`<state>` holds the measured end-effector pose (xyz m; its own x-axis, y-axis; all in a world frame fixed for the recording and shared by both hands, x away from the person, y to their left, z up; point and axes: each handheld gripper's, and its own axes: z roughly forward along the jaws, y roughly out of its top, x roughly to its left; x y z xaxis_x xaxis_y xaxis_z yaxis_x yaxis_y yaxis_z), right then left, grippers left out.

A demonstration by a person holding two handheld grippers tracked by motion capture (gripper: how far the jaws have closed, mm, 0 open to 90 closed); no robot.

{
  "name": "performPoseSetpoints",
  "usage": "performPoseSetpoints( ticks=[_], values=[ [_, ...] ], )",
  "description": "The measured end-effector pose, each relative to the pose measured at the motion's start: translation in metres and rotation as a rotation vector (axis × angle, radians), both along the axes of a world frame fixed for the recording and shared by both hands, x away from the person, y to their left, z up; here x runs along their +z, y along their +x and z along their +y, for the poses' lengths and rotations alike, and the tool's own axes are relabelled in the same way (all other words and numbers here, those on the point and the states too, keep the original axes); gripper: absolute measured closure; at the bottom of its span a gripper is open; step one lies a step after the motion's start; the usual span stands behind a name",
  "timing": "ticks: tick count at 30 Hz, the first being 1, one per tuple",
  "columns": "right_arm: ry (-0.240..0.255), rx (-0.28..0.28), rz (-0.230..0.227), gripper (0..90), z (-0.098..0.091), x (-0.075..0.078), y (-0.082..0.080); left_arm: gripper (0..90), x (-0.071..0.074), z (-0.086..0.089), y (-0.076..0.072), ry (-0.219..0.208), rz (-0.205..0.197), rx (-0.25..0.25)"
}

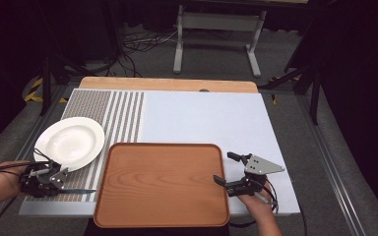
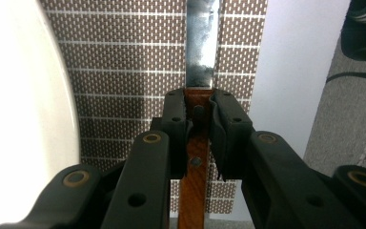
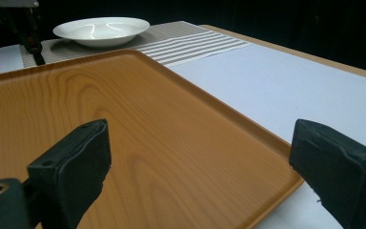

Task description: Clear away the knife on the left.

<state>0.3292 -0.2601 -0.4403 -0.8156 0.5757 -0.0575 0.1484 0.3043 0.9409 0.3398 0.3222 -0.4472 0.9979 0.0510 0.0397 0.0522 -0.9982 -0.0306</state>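
Two grippers: our left gripper (image 2: 199,121) is clamped on the knife (image 2: 201,57) handle over the placemat (image 1: 86,101) beside the plate (image 1: 70,142); right gripper (image 1: 229,169) gapes at the tray (image 1: 161,184) edge. Likely next: carry knife across.

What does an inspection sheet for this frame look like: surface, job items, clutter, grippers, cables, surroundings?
Surface: white tabletop with a brown striped placemat at its left.
Job's things: wooden tray at the near edge, bare; white plate on the placemat; knife with a wooden handle, blade over the placemat.
Clutter: nothing seen.
Grippers: left gripper shut on the knife handle beside the plate; right gripper open, jaws either side of the tray's right rim.
Cables: one trails from each gripper; a bundle lies on the floor beyond the table.
Surroundings: grey floor, a metal table frame, dark backdrop.
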Motion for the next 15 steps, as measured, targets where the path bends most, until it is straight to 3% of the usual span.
performPoseSetpoints(
  ticks=[9,12,15],
  values=[
    [0.003,0.001,0.004,7.7,0.000,0.000,0.000,77.9,0.018,0.003,0.002,-0.030,-0.017,0.028],
    [0.007,0.004,0.005,7.7,-0.001,0.000,0.000,77.9,0.029,0.004,0.002,-0.068,-0.023,0.072],
    [0.007,0.004,0.006,7.7,-0.001,0.000,0.001,77.8,0.034,0.004,0.002,-0.077,-0.027,0.092]
  ],
)
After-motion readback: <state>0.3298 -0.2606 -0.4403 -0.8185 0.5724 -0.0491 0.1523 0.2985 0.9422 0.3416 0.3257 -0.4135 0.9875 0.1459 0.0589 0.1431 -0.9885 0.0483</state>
